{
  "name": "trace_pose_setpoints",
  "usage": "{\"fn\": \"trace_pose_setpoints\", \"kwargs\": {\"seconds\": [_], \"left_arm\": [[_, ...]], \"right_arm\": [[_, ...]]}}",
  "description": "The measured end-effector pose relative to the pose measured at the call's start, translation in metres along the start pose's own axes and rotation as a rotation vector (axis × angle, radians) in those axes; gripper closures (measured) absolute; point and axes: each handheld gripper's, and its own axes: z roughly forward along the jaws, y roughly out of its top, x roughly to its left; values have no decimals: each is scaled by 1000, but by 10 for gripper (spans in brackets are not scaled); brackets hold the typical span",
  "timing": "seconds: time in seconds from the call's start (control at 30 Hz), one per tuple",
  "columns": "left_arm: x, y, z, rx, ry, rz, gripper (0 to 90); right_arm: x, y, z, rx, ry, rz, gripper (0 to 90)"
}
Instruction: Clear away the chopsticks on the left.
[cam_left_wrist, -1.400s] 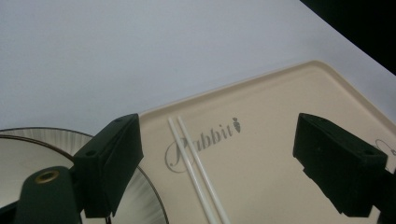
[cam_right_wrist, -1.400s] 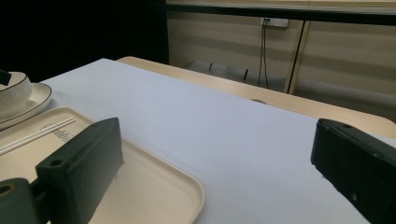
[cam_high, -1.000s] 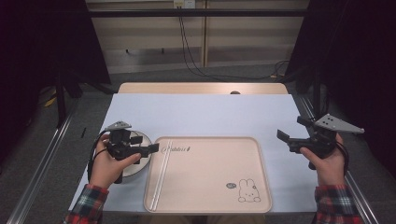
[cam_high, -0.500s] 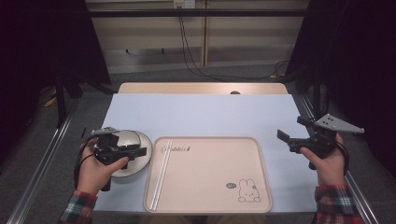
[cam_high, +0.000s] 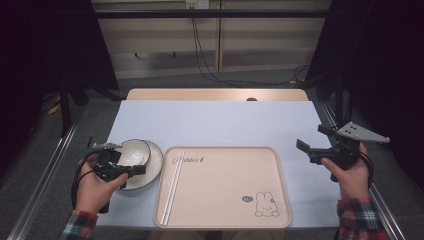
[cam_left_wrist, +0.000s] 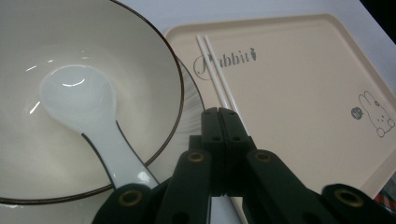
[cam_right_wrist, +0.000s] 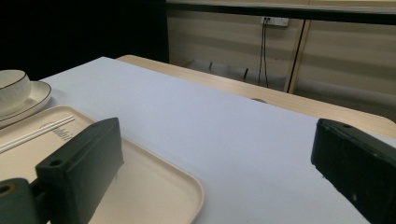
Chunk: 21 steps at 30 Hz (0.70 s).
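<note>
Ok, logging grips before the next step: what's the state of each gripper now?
Left gripper: jaws have just closed, shut, nothing between them.
Right gripper: open, empty.

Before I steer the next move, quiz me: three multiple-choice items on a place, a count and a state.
1. Where does the white spoon lie?
A. on the tray
B. in the bowl
C. on the tablecloth

2. How many white chopsticks lie on the tray?
A. one
B. two
C. four

3. How do the jaws of the right gripper stand?
A. open, nothing between them
B. shut on a chopstick
C. shut on the tray's rim

Answers:
1 B, its scoop rests on the bowl's bottom and its handle runs up over the rim.
2 B, a pair lies side by side by the tray's printed word.
3 A, the right gripper view shows bare cloth between them.
</note>
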Motion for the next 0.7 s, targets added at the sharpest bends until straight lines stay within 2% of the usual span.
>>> {"fn": "trace_pose_setpoints", "kwargs": {"seconds": [0.13,0.57,0.7], "left_arm": [[4,-4,-2,4,1,-21,900],[11,-15,-6,36,20,-36,900],[15,-19,-10,32,44,-44,900]], "right_arm": [[0,0,1,-4,-2,-1,17],[2,1,6,-2,6,-9,17],[0,1,7,-5,9,-7,18]]}}
